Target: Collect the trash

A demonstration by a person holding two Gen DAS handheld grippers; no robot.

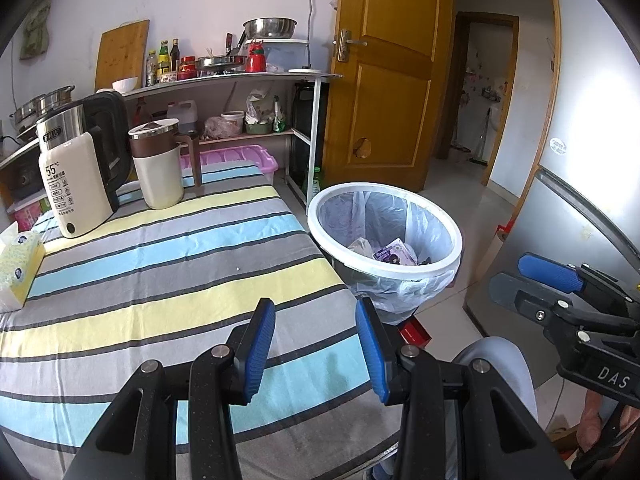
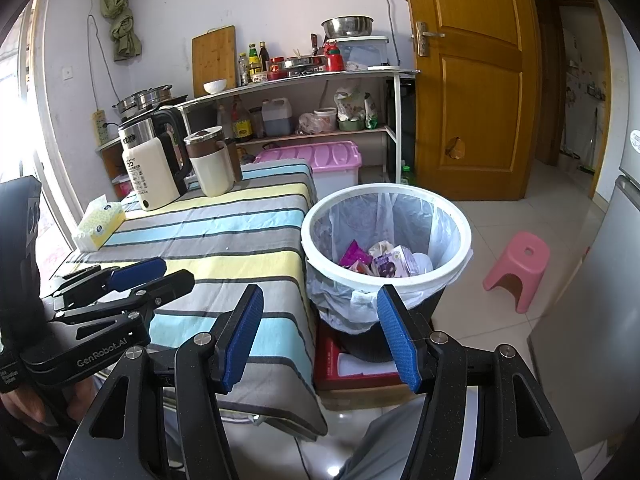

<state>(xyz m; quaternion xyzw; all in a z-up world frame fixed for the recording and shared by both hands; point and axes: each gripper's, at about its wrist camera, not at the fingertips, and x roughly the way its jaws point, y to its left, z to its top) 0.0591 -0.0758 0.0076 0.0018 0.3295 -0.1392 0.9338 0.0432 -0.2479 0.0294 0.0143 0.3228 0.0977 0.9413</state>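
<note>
**Both grippers empty above the table edge, bin beside it**

The fisheye rim cuts off much of the scene: the tissue pack (image 1: 18, 268) is clipped at the left edge of the left wrist view, and the table's near edge is hidden under the gripper bodies. Inside the trash bin (image 2: 384, 200), only the top of the trash (image 2: 390, 262) shows, with purple and pink wrappers and what may be crumpled paper; the lower layers cannot be made out. A red box (image 2: 356, 364) lies partly hidden beneath the bin.

The left gripper (image 1: 316, 344) hovers over the striped tablecloth (image 1: 160, 280) near the corner, jaws apart with nothing between them. The right gripper (image 2: 320, 336) hangs past the table's side edge, jaws wider and likewise empty, with the bin just ahead.

The cloth's near half is bare. The bin stands just beside the table edge, on tiled floor. At the far end stand a kettle (image 1: 76, 184) and a mug (image 1: 158, 168). A pink stool (image 2: 516, 272) stands on the floor beyond the bin.
</note>
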